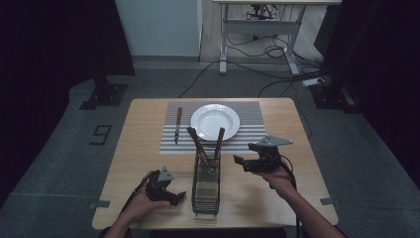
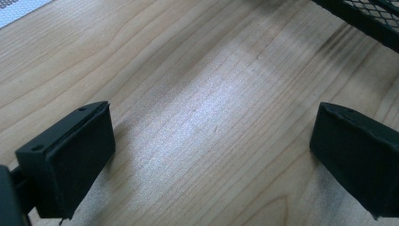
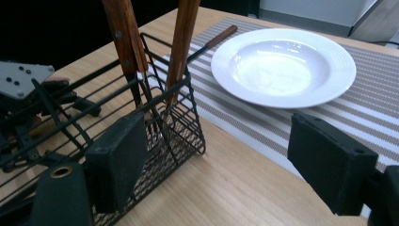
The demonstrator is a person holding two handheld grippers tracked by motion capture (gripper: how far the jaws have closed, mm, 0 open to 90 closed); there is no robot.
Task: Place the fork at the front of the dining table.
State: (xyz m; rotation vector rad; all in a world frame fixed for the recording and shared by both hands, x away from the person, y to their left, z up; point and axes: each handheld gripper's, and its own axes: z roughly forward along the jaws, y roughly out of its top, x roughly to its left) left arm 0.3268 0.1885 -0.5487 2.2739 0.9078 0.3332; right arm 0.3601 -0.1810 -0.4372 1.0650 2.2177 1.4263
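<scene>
**Both grippers open, nothing held; cutlery in the basket**

Right gripper (image 1: 241,161): jaws spread wide, bare table and mat edge between the pads, no contact. It hangs just right of the wire basket (image 1: 206,184), raised off the table (image 1: 277,198). Left gripper (image 1: 174,197): jaws also wide, only wood grain between them, low over the table just left of the basket. Basket stands upright between the two grippers, at the near edge of the striped placemat (image 1: 250,141). Two wooden-handled utensils (image 3: 181,42) stand in its far end, handles up, leaning apart. White plate (image 1: 215,121) sits on the placemat behind the basket; knife (image 1: 178,124) lies left of the plate, on the mat.
</scene>
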